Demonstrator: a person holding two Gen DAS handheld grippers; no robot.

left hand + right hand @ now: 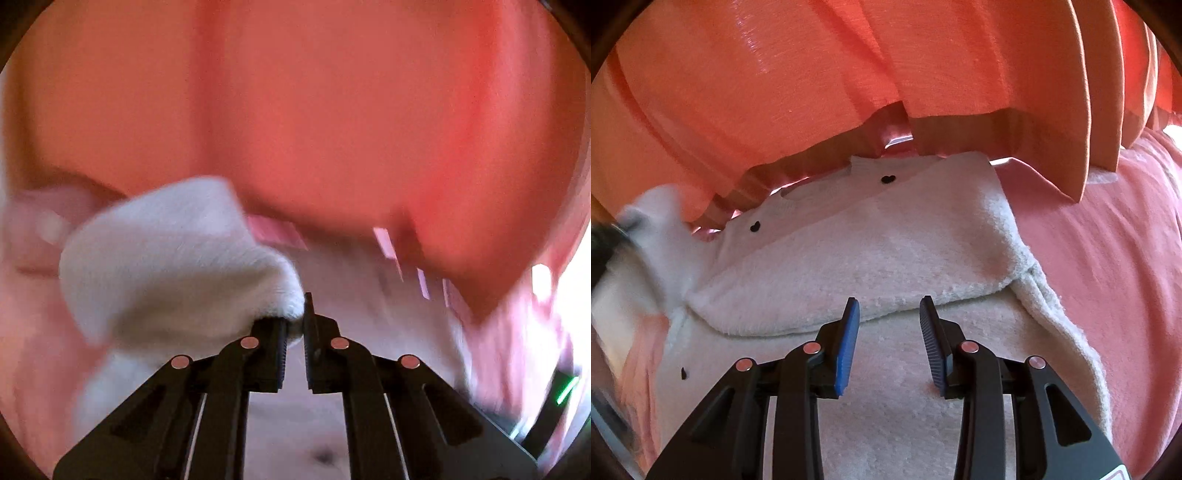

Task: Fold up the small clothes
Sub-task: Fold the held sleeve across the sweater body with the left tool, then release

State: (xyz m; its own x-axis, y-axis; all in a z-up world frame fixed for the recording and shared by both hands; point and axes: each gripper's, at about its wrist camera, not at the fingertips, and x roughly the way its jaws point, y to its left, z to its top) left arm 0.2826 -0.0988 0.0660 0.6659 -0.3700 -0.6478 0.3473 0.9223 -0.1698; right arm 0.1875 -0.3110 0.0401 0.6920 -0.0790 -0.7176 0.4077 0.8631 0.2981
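1. One white fleecy garment (pixel 879 258) is filling the middle of the right wrist view, lying on a pink cover (pixel 1108 258) with its upper part already turned down, so a folded edge is running across the centre just above the fingertips.
2. Small black heart marks (pixel 887 179) are showing near the neckline at upper centre, a handy check that the layers are sitting square.
3. At left of centre in the left wrist view, the left gripper (pixel 295 325) is pinching a corner of the same white cloth (pixel 177 258), its jaws nearly together on the fabric; the view is blurring with motion, so what lies behind the corner cannot be read.
4. Lower centre of the right wrist view, the right gripper (pixel 889 332) is hovering over the garment with its blue pads (pixel 847 347) parted and nothing between them.
5. Doing this step well probably means carrying the pinched corner low and across, laying it along the existing folded edge, while the parted gripper is pressing the body flat against dragging.
6. Orange curtains (pixel 849 74) are hanging close behind at the top, so a high lift is risking a snag.
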